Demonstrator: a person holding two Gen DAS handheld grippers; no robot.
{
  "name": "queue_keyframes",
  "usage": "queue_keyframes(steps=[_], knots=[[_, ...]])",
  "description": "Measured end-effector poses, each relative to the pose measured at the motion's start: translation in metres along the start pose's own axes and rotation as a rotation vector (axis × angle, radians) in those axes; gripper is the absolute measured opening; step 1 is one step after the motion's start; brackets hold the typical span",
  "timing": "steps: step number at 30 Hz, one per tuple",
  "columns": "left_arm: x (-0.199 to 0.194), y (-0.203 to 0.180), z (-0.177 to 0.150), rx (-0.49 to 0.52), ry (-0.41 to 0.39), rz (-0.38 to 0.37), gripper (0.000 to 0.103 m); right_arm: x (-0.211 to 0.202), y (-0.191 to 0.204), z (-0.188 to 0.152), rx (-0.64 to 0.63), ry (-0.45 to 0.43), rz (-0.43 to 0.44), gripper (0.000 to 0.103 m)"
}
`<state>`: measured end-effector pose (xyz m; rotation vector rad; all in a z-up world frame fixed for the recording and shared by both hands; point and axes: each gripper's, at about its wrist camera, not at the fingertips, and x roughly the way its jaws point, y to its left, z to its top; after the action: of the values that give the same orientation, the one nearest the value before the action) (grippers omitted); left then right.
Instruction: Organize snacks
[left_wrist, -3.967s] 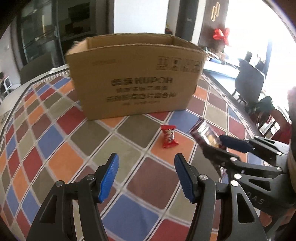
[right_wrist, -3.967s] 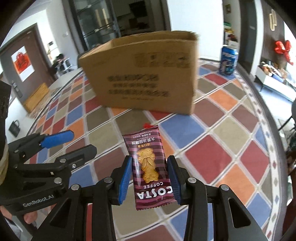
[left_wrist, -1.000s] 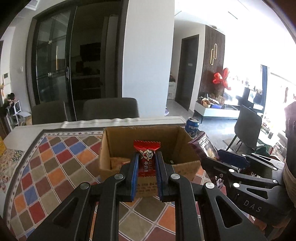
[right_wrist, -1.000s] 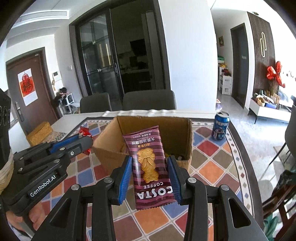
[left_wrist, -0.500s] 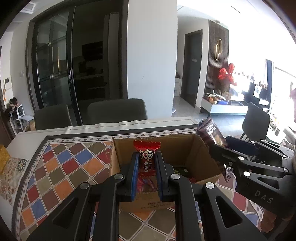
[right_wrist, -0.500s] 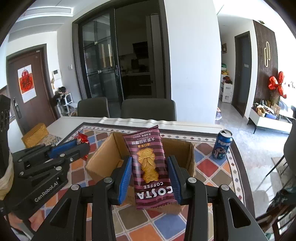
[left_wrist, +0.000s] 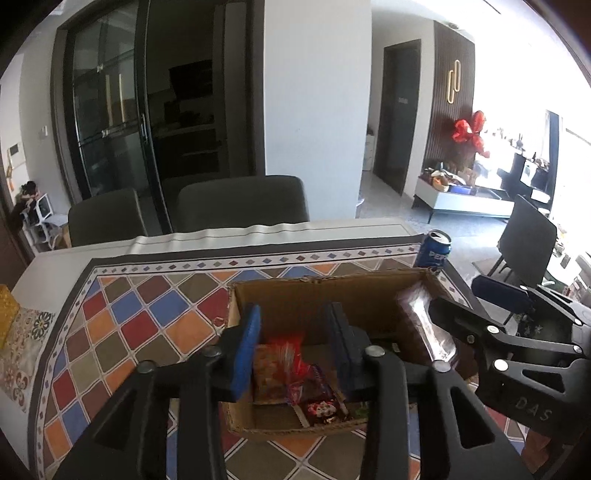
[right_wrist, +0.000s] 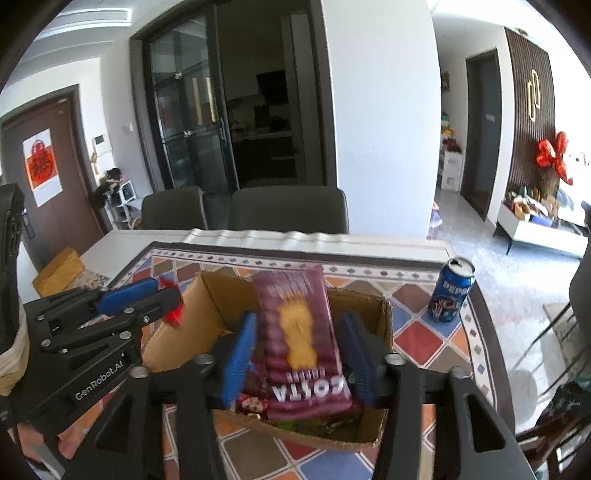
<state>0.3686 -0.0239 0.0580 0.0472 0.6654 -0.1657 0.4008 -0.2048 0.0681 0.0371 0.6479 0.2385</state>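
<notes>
From the left wrist view, the left gripper (left_wrist: 295, 345) hangs over one open cardboard box (left_wrist: 295, 295) with its two blue pads spread apart and nothing pinched between them. One red candy (left_wrist: 286, 349) shows blurred in the gap, seemingly loose above the snacks in the box; how many wrappers lie there is hard to count. The right gripper (left_wrist: 461, 306) reaches in from the right, a silvery-backed packet at its tip. One blue soda can (left_wrist: 433, 253) stands on the desk (left_wrist: 147, 314) behind the box. Two dark chairs (left_wrist: 240, 203) face the far edge.

From the right wrist view, the right gripper (right_wrist: 301, 356) is also spread wide, and one maroon Costa wafer packet (right_wrist: 299, 343) sits motion-blurred between the pads, touching neither, over the box (right_wrist: 207, 306). The left gripper (right_wrist: 144, 291) shows at left, a scrap of red beside its tip. The can (right_wrist: 451, 290) stands right of the box.
</notes>
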Motion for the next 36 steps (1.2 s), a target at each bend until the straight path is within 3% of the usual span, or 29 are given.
queue_keyframes(steps=[8,17,25,36], knots=[[-0.015,-0.002,-0.015,0.012,0.001,0.037,0.047,-0.003,-0.006,-0.009,0.023,0.018,-0.031,0.064],[-0.064,0.001,-0.040,-0.010,-0.043,0.059,0.066,-0.046,0.001,-0.030,0.029,-0.027,-0.043,0.073],[-0.117,0.001,-0.063,-0.003,-0.131,0.114,0.084,-0.090,0.010,-0.047,0.005,-0.084,-0.104,0.084],[-0.173,-0.007,-0.096,0.025,-0.224,0.153,0.098,-0.143,0.020,-0.079,0.005,-0.152,-0.128,0.092]])
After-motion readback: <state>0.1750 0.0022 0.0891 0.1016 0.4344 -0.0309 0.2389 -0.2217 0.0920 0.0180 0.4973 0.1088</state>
